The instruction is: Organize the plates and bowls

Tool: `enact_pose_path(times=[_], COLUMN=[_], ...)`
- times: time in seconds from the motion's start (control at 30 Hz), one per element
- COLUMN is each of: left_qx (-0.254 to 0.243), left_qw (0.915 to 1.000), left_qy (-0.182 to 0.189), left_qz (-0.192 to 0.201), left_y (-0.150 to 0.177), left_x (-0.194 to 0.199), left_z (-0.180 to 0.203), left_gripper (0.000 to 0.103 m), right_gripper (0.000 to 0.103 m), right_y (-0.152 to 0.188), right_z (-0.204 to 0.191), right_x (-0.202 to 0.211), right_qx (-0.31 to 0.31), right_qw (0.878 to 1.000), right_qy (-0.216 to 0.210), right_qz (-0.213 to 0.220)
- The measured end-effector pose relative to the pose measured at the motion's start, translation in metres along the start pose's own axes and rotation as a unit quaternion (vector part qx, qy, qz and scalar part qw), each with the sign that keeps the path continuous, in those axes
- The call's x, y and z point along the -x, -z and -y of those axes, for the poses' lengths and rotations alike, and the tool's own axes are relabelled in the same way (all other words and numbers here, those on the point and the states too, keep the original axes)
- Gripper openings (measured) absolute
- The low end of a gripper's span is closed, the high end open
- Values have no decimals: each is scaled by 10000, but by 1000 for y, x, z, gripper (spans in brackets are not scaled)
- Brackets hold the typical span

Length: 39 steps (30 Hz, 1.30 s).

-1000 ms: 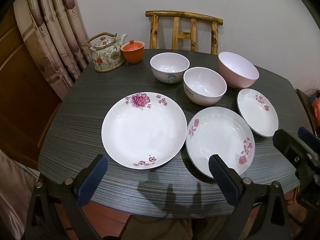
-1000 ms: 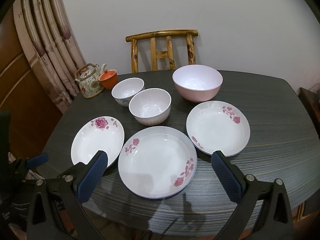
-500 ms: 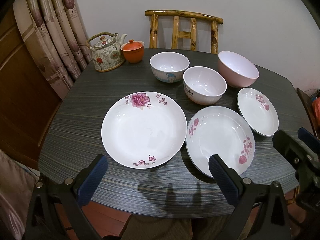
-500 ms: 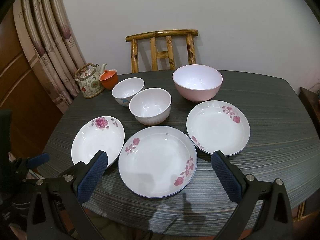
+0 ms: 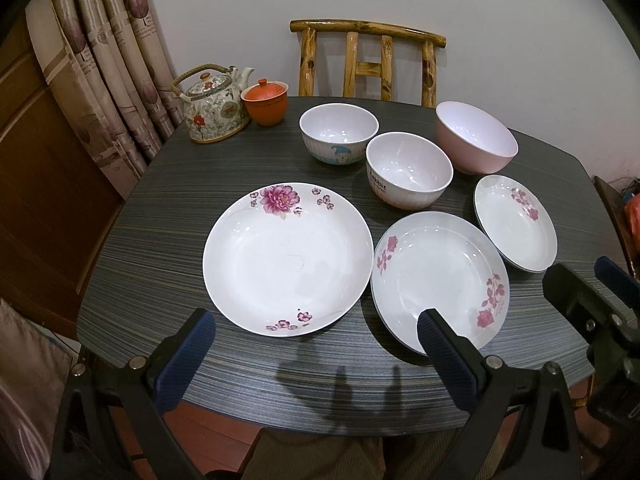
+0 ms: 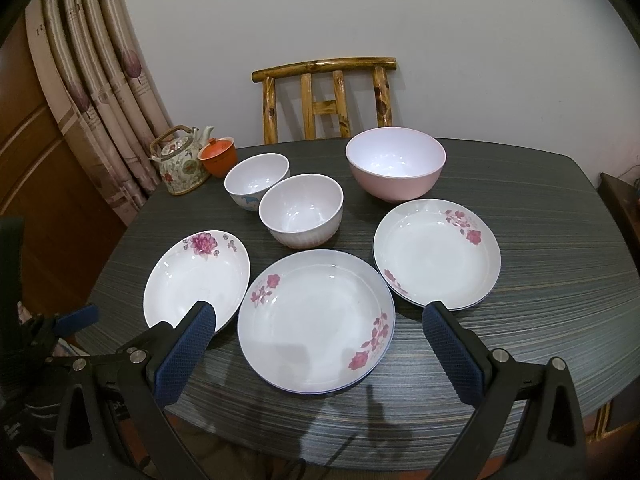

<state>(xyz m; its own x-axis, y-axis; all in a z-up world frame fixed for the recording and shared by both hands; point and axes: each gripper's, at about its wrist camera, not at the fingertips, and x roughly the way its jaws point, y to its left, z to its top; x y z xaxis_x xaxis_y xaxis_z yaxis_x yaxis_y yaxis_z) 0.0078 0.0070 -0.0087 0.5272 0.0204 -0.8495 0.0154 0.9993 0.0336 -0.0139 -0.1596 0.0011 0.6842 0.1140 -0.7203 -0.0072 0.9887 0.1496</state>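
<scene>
Dark striped table (image 5: 168, 208): 3 floral plates (image 6: 316, 320) up front, 3 bowls (image 6: 302, 210) behind, nothing stacked. Left gripper (image 5: 312, 340) & right gripper (image 6: 320, 340) both spread, empty. Risks: glazed rims slipping from pads, plates clinking bowls, sliding off near edge.

A plain off-white painted wall (image 6: 440, 32) fills the back of the room, evenly lit and bare. Against it stands a rustic knotty-wood chair with a curved top rail (image 5: 368, 62), tucked in at the far edge of a dark, grey-streaked laminate table with rounded corners (image 5: 192, 200). To the left hang long beige curtains printed with mauve tree shapes (image 5: 108, 64), falling in folds past the table's far left corner. Beside them, warm brown wood panelling (image 5: 36, 176) runs down the left side. Light comes from above and behind, throwing soft shadows onto the tabletop's near edge. Below that edge, reddish-brown floor (image 5: 208, 426) peeks through.
</scene>
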Motion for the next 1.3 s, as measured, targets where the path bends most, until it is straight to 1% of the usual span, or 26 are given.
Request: enact_pose_path(times=[0.53, 0.7, 0.8, 0.87, 0.97, 1.07, 1.13, 1.3], left_qx=[51, 153, 236, 365, 570, 814, 993, 1429], left_qw=[10000, 9995, 9990, 9982, 9971, 9951, 9932, 9869], left_qy=[24, 241, 340, 428, 460, 510, 546, 628], left_qz=[-72, -142, -162, -206, -216, -234, -276, -399], left_y=[1, -2, -5, -9, -14, -19, -22, -27], left_x=[-2, -5, -8, -11, -14, -17, -20, -29], left_z=[-3, -9, -18, -28, -46, -68, -82, -116], left_gripper=[103, 103, 103, 103, 102, 97, 89, 85], right_gripper=[103, 103, 103, 103, 103, 102, 102, 91], right_y=[3, 2, -3, -7, -14, -22, -27, -43], right_z=[-2, -4, -7, -11, -17, -22, -27, -41], right_x=[0, -2, -3, -4, -8, -17, -23, -43], right_qx=[13, 69, 118, 222, 366, 468, 523, 773], right_qw=[10000, 9999, 9998, 9995, 9988, 9971, 9959, 9911], right_qy=[-12, -32, -133, -156, -252, -466, -583, -776], right_qz=[-35, -73, -119, -134, -202, -370, -456, -756])
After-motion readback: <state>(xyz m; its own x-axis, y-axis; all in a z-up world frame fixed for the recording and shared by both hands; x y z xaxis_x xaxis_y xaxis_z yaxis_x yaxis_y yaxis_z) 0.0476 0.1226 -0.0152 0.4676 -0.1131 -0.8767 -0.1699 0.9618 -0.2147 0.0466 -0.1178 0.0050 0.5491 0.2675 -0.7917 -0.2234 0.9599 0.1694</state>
